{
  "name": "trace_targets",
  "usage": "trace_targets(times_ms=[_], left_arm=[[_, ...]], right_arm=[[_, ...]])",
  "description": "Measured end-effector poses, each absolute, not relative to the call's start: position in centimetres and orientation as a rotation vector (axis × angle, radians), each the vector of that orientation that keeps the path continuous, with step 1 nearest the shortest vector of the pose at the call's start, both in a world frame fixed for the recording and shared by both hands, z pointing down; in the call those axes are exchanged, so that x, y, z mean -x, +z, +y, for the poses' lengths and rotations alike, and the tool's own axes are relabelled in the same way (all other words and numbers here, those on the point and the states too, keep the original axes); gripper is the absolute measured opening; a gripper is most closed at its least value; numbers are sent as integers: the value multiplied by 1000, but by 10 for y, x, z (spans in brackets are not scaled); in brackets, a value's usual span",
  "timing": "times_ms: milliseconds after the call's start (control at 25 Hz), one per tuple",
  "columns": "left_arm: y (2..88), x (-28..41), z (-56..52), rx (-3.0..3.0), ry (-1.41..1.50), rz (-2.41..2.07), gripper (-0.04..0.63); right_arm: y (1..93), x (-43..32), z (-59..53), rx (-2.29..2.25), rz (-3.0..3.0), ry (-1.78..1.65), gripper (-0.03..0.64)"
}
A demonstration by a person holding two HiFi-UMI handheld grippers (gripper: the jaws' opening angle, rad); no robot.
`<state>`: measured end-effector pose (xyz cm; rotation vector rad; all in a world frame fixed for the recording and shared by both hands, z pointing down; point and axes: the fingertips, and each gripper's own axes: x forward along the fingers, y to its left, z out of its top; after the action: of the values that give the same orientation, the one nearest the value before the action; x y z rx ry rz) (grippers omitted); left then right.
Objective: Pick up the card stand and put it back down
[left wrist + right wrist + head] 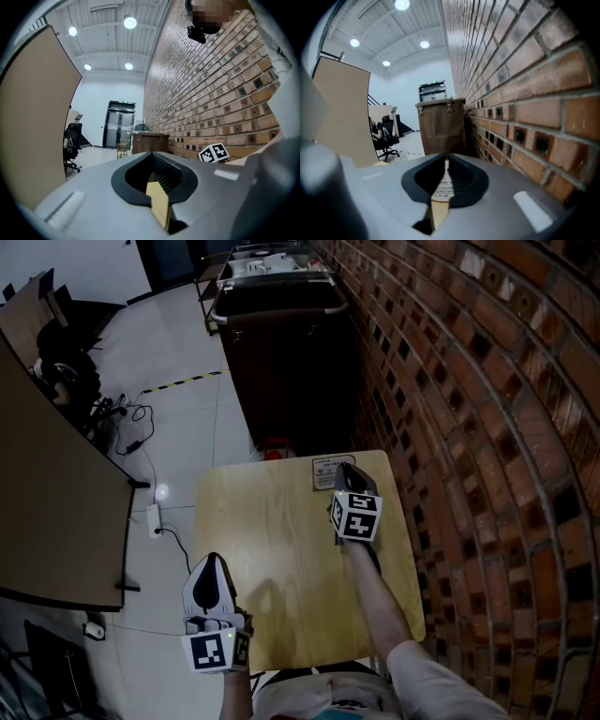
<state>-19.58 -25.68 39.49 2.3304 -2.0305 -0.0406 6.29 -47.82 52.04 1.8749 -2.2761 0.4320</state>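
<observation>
The card stand (325, 472), a small printed sign, sits at the far edge of the little wooden table (281, 559). My right gripper (345, 468) reaches over the table to the stand's right edge. In the right gripper view its jaws (445, 157) are drawn together on the thin printed card stand (442, 186), which shows edge-on in the slit between them. My left gripper (214, 561) hangs by the table's front left corner, well away from the stand. Its jaws (151, 153) meet at the tip with nothing in them; only bare table wood shows through.
A brick wall (469, 427) runs close along the table's right side. A dark brown bin cart (281, 343) stands just beyond the table. A tan partition board (47, 502) is at the left, with cables (141, 427) and a plug strip on the floor between.
</observation>
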Motion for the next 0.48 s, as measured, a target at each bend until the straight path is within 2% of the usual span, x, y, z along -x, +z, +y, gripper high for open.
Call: trace_targets(times_ms=[40, 320, 480], left_arm=[[391, 194, -255, -2338, -56, -2027, 5], [356, 170, -230, -2453, -165, -1985, 5], [344, 158, -216, -2509, -196, -1960, 5]], right_arm=[[502, -64, -471, -1879, -2327, 396, 3], [360, -77, -336, -1894, -2752, 210, 3], [344, -76, -247, -1844, -2709, -19, 3]])
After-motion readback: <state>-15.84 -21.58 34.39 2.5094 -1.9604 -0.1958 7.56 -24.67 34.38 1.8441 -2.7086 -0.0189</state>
